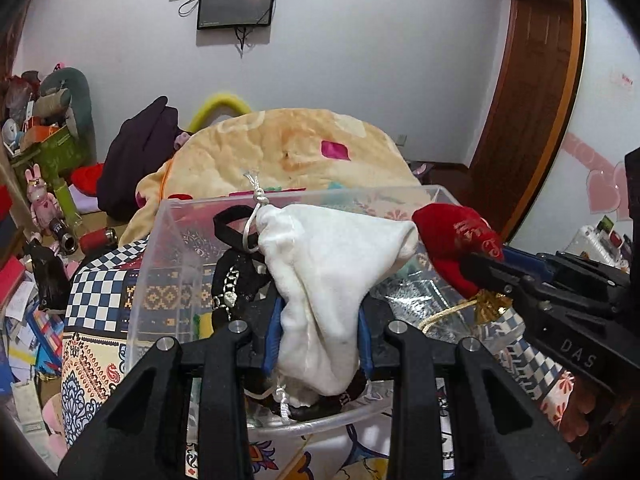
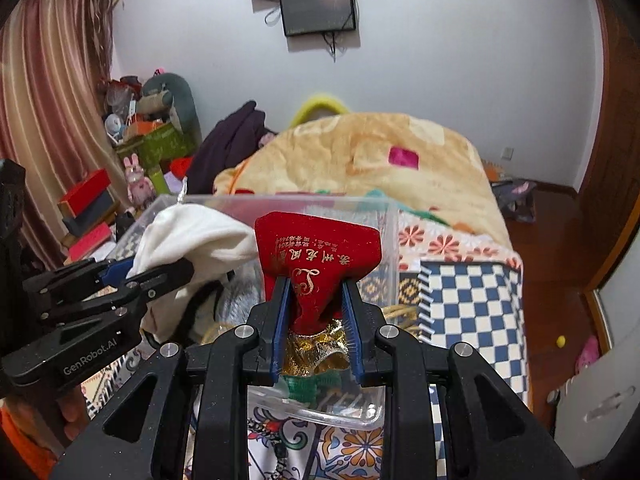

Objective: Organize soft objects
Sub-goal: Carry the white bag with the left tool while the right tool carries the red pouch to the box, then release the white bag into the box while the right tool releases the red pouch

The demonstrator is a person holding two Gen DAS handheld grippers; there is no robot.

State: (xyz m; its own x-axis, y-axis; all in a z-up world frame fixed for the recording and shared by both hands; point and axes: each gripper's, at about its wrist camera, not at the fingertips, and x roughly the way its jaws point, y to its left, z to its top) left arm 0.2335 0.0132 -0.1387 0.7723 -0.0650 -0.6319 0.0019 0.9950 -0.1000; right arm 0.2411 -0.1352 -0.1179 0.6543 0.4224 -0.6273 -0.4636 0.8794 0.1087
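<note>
Left hand-held gripper (image 1: 320, 336) grasps white pouch (image 1: 332, 256); right (image 2: 316, 316) grasps red pouch (image 2: 316, 256), seemingly above clear bin (image 2: 390, 248).

Left gripper (image 1: 320, 332): matte black linkage arms, blue ribbed finger pads (image 1: 272, 340), round silver pivot screws (image 1: 239, 326). White "GenRobot.AI" lettering on its housing at 8 o'clock in the right wrist view.

Right gripper (image 2: 316, 320): same black frame, blue pads (image 2: 280, 320), silver screws (image 2: 387, 332). Partial "DAS" marking at 4 o'clock in the left wrist view.
</note>
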